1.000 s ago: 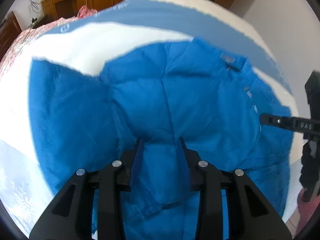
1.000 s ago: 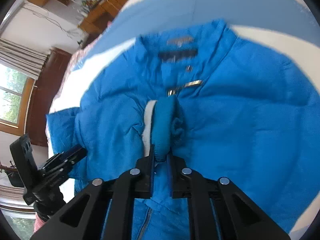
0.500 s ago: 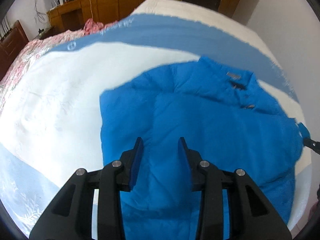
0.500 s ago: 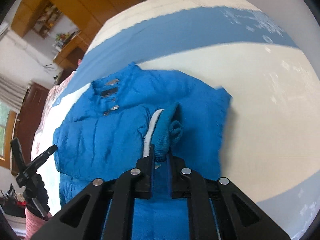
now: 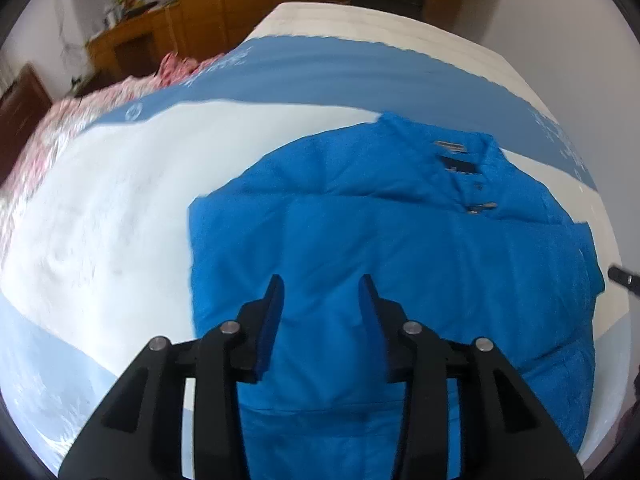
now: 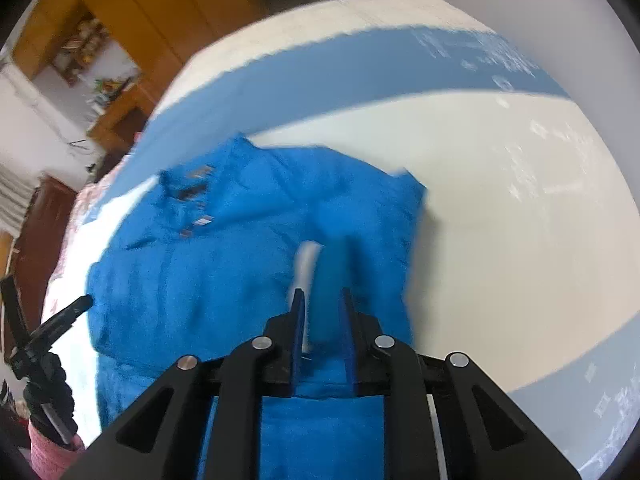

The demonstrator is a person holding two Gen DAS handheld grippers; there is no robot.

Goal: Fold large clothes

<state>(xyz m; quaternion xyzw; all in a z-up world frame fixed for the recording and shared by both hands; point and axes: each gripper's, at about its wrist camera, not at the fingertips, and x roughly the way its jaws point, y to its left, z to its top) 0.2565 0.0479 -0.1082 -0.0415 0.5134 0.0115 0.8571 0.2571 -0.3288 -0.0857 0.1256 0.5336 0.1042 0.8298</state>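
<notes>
Two sleeves lie folded across the blue jacket (image 5: pixel 400 248) on the bed (image 5: pixel 112 208): the right hand-held gripper (image 6: pixel 322 300), jaws just parting round the cuff (image 6: pixel 326 276), should let go fully before lifting, the left hand-held gripper (image 5: pixel 322 284) hovering open

From my left camera, a bright blue padded jacket (image 5: pixel 400 248) lies flat on the bed's white-and-blue cover, its collar at 1 o'clock and hem toward 6, both sleeves folded in across its front. From my right camera, the blurred cuff (image 6: pixel 332 280), blue with a white lining, stands at centre.
</notes>
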